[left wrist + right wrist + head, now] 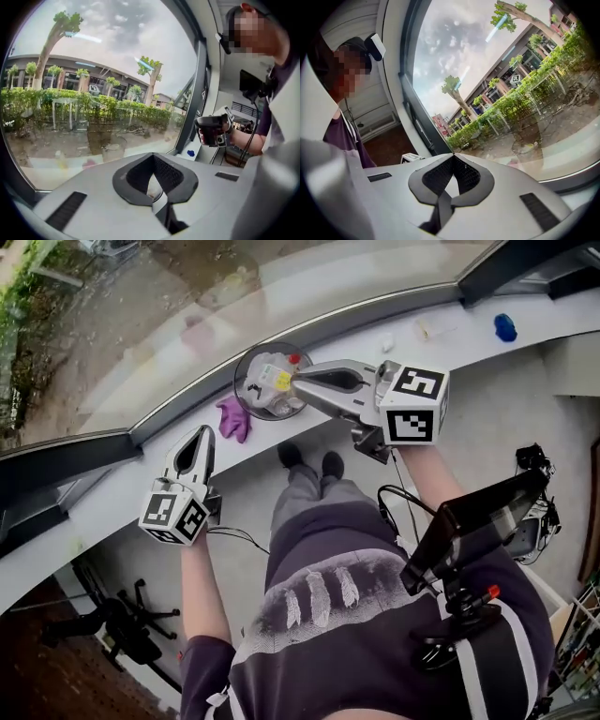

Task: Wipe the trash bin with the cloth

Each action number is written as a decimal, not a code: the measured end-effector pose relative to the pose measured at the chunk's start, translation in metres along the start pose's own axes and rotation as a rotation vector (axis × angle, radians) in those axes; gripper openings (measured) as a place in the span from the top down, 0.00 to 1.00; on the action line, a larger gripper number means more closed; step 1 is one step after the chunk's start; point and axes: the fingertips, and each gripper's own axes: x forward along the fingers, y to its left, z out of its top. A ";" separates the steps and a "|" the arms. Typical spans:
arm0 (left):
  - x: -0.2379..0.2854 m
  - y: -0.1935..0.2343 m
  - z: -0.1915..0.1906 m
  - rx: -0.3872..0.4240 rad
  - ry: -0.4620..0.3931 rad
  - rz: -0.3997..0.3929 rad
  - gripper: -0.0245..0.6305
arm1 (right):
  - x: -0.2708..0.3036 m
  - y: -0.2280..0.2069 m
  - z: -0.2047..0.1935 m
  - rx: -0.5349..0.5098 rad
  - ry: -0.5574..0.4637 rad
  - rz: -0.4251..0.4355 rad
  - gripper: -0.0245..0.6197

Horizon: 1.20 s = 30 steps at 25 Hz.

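A round clear trash bin (270, 382) with bits of rubbish inside stands on the white curved ledge (122, 486) under the window. A purple cloth (233, 418) lies crumpled beside it, to its lower left. My right gripper (296, 381) is raised and points left; in the head view its tips overlap the bin's rim. Its jaws are shut with nothing between them (452, 155). My left gripper (204, 431) is held up left of the cloth, apart from it, jaws shut and empty (153, 154). Both gripper views look out through the window.
A blue object (505, 327) and small white bits (386, 343) lie further right along the ledge. A dark screen on a rig (478, 521) hangs at the person's right side. An office chair (122, 624) stands at the lower left. The person's feet (309, 460) are close to the ledge.
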 end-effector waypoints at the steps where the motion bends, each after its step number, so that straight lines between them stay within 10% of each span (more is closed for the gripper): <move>1: -0.005 -0.006 0.007 0.013 -0.013 -0.006 0.96 | 0.001 0.007 -0.001 -0.005 0.009 0.016 0.96; 10: -0.014 -0.061 0.053 0.179 -0.049 -0.075 0.96 | 0.011 0.042 0.000 -0.083 0.096 0.071 0.96; 16: -0.010 -0.084 0.064 0.078 -0.073 -0.178 0.96 | 0.014 0.050 -0.005 -0.116 0.152 0.045 0.96; 30: -0.103 -0.085 0.071 0.215 -0.154 -0.294 0.96 | 0.060 0.138 -0.026 -0.119 0.160 -0.023 0.96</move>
